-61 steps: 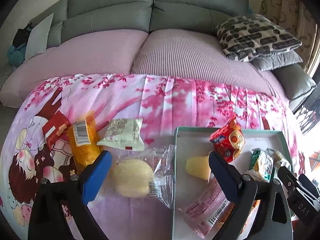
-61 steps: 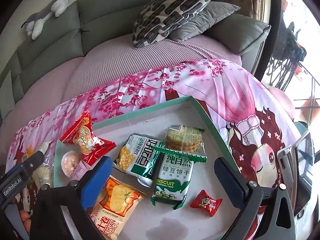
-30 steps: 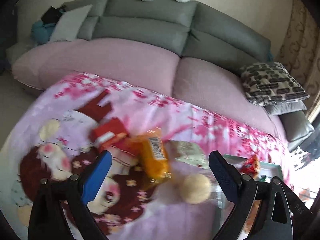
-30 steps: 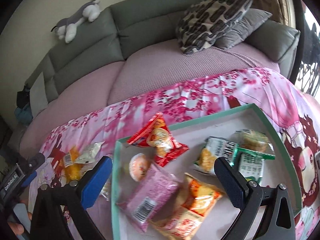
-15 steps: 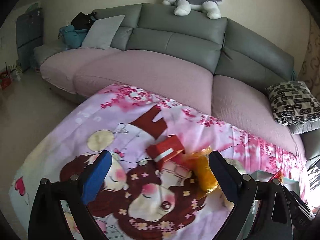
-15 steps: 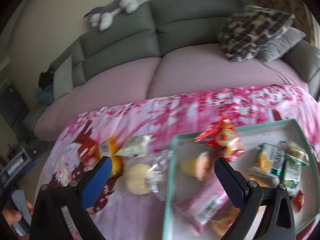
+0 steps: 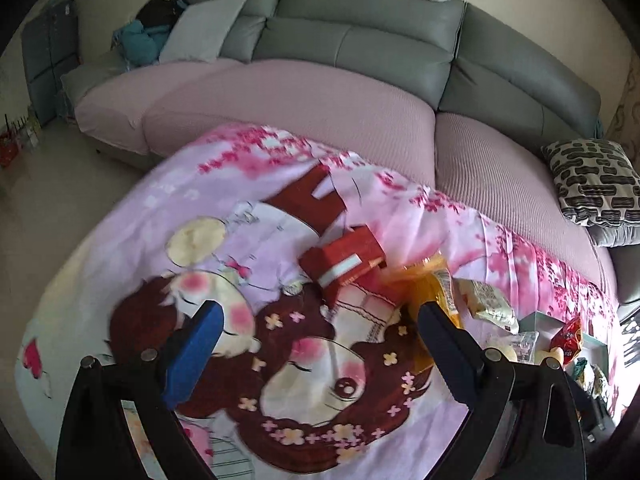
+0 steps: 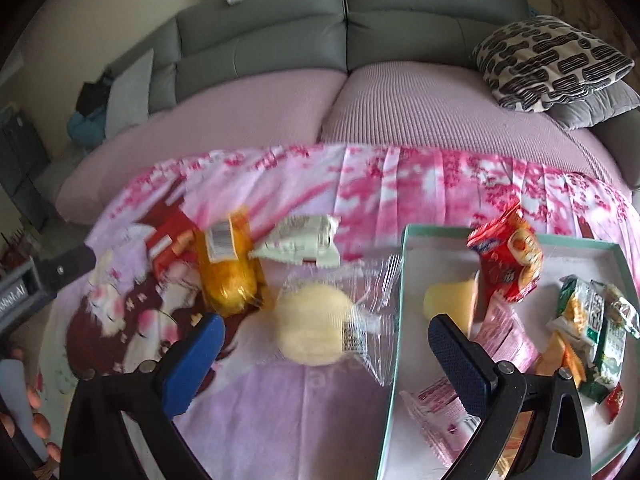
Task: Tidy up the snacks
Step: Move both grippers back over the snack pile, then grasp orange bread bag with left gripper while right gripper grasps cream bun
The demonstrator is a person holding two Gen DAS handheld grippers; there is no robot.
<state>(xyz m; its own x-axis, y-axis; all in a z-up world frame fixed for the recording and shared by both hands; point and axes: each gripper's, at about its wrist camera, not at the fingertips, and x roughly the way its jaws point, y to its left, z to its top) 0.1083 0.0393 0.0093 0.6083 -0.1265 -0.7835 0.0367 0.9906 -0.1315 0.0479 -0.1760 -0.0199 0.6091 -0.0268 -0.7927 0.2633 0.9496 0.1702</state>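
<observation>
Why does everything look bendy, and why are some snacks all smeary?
Both wrist views use fisheye lenses, so the sofa curves and the corners go black. In the left view the red box is motion-smeared; in the right view the orange packet is smeared too, and the round bun's wrapper glints.

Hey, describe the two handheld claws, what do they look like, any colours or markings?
Both match: the left claw and right claw each have a black frame with small round metal fasteners and two flat blue pads with a fine dotted texture. From the right view, the left claw's grey body shows white lettering, too cropped to read. No cables show.
</observation>
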